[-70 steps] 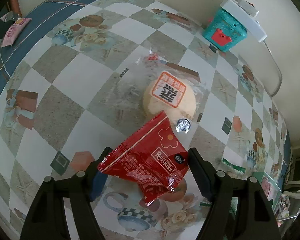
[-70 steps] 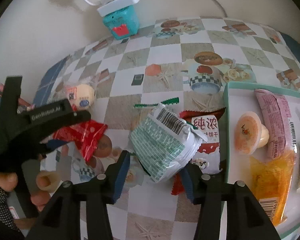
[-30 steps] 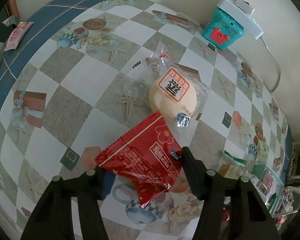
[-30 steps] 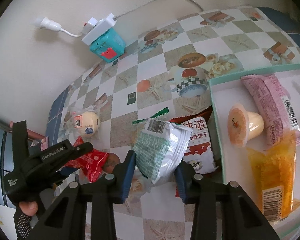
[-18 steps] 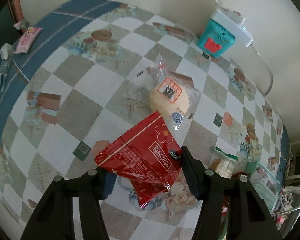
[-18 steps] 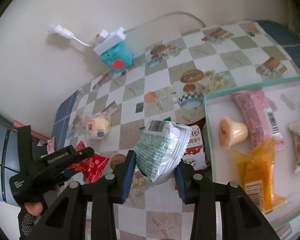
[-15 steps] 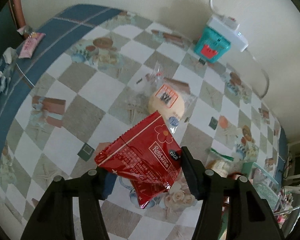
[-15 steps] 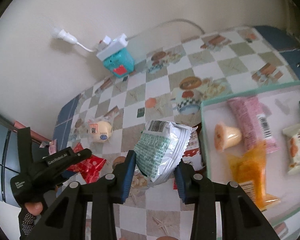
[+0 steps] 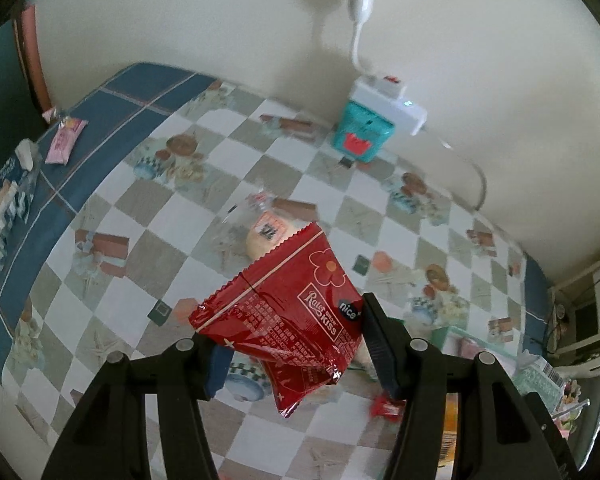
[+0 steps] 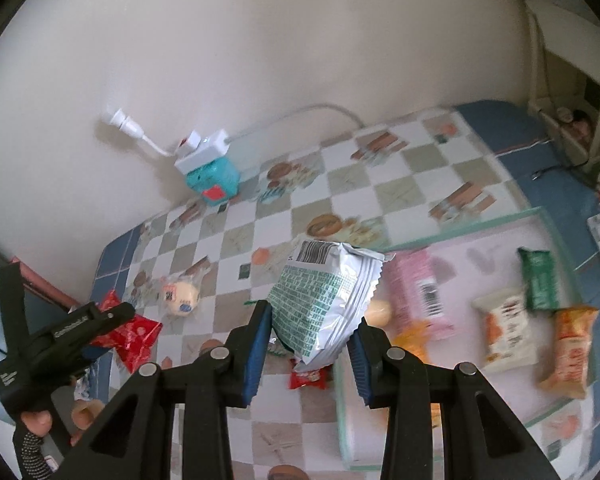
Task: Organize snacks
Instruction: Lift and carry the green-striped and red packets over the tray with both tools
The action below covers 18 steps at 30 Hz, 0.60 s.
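My left gripper (image 9: 294, 340) is shut on a red snack packet (image 9: 284, 312) and holds it well above the checked tablecloth. Behind that packet a round bun in clear wrap (image 9: 266, 232) lies on the cloth. My right gripper (image 10: 308, 344) is shut on a silver and green snack bag (image 10: 324, 300), also lifted off the table. In the right wrist view the left gripper (image 10: 112, 320) appears at the left edge with the red packet (image 10: 136, 334), and the bun (image 10: 180, 294) lies beyond it. A small red packet (image 10: 308, 378) rests on the cloth under the bag.
A shallow tray (image 10: 540, 216) at the right holds several wrapped snacks, among them a pink packet (image 10: 420, 292) and a green one (image 10: 538, 278). A teal box with a white power strip (image 10: 210, 168) stands against the wall. A pink wrapper (image 9: 66, 140) lies at the table's far left edge.
Both grippers have risen with their packets, so the table looks smaller and farther away. More of the wall and of the tray has come into view.
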Available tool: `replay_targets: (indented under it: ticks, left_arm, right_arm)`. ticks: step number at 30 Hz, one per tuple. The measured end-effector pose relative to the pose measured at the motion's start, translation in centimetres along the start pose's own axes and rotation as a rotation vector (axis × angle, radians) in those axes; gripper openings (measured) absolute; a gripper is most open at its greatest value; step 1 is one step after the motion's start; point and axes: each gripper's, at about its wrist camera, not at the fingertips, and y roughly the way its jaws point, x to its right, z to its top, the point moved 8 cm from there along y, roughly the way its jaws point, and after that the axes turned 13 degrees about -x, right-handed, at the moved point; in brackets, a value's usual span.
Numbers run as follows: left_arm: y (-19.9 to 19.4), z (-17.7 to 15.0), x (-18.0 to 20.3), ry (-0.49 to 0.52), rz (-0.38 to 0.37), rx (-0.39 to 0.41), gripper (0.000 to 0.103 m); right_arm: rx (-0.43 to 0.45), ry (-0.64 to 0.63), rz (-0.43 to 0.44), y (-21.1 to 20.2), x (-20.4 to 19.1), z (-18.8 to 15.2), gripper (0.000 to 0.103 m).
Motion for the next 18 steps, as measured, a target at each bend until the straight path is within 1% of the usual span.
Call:
replay_targets:
  ticks: [5,8,11,18]
  left_arm:
    - [-1.7,-0.5,2.5,0.039,-0.017,0.037,0.061]
    - [-2.4,-1.0,4.2,0.075,-0.004,0.057,0.061]
    - [-2.6,-1.8,6.6,0.132,0.033,0.068,0.061]
    - [-1.8,-4.6,12.6,0.273,0.04,0.054,0.061]
  right_arm:
    - [0.039,0.033,-0.039,-2.3,2.6,0.8,0.039]
    - [0.06,0.063,-0.05,-3.6,4.5,1.2,0.039]
    - [0.081,0.086,-0.058,-4.8,6.5,1.5,0.039]
    - [0.114,0.157,-0.103,-6.7,11.7,1.9,0.039]
